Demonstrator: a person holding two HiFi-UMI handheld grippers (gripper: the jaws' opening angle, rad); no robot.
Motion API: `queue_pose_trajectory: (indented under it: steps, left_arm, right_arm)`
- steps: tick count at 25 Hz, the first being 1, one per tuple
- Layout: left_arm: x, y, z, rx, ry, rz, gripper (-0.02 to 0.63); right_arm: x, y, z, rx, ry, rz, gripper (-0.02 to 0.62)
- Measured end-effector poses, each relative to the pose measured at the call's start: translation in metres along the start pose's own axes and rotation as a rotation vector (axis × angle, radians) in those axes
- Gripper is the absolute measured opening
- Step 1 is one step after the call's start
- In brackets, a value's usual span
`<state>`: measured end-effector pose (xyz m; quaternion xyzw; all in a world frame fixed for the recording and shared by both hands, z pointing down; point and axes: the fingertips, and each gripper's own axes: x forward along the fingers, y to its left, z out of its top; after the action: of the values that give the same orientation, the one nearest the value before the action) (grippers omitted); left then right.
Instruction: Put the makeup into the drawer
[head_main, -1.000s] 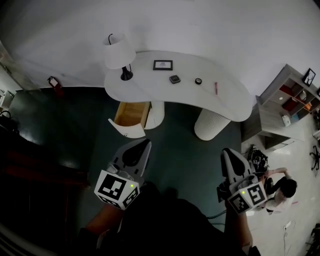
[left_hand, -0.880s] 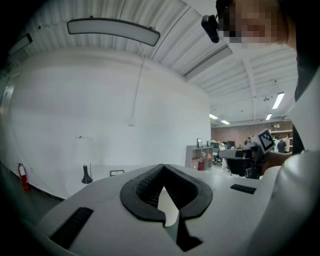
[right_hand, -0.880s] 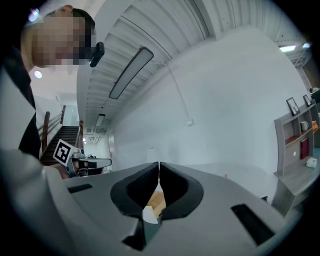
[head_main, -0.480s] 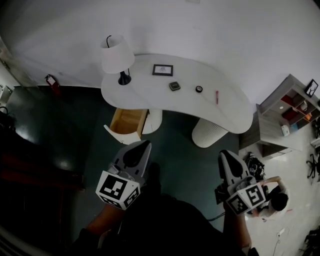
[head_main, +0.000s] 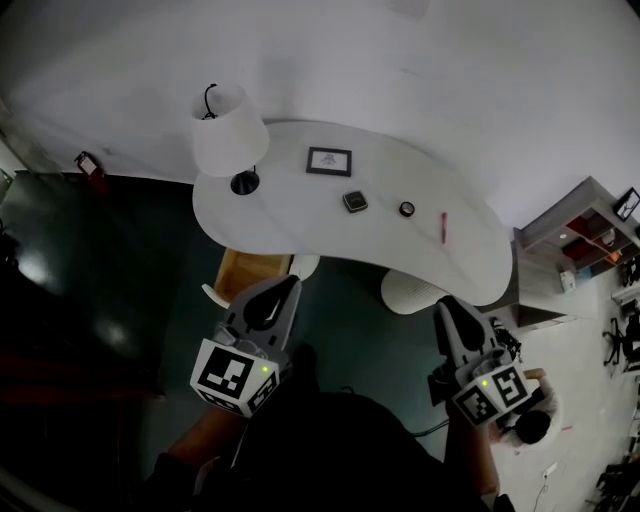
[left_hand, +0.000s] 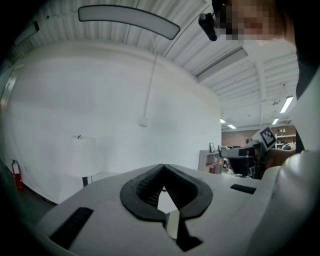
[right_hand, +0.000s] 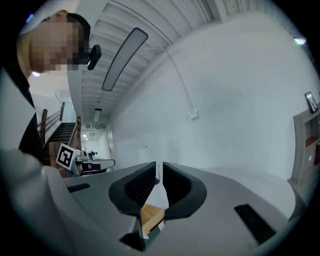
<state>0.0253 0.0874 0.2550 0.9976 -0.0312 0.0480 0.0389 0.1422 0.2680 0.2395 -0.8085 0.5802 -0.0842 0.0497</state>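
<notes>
Three small makeup items lie on the white curved desk (head_main: 300, 215) in the head view: a dark square compact (head_main: 354, 201), a small round pot (head_main: 406, 209) and a pink stick (head_main: 444, 227). Below the desk's left end a wooden drawer (head_main: 246, 274) stands pulled open, partly hidden behind my left gripper (head_main: 288, 286). That gripper is shut and empty, short of the desk. My right gripper (head_main: 444, 305) is also shut and empty, in front of the desk's right pedestal. Both grippers point level at the wall: left gripper (left_hand: 163, 166), right gripper (right_hand: 160, 164), with the drawer (right_hand: 152, 216) glimpsed below the right one's jaws.
A white-shaded lamp (head_main: 228, 140) and a small picture frame (head_main: 328, 160) stand on the desk. A ribbed white pedestal (head_main: 415, 290) holds up its right end. A grey shelf unit (head_main: 580, 240) stands to the right, and a person (head_main: 528, 425) crouches on the floor there.
Both grippers have moved level toward the desk, which now looks larger and closer. The drawer has slid partly behind the left gripper. Both stay shut.
</notes>
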Motion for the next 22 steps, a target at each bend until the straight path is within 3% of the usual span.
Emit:
queue_pose_trajectory:
  steps: [10, 22]
  left_arm:
    - [0.039, 0.086, 0.006, -0.009, 0.003, -0.015, 0.011]
    - [0.085, 0.115, -0.003, -0.049, 0.044, -0.012, 0.011]
  right_arm:
    - [0.11, 0.001, 0.002, -0.002, 0.055, 0.029, 0.02]
    - [0.178, -0.043, -0.024, 0.038, 0.154, 0.036, 0.021]
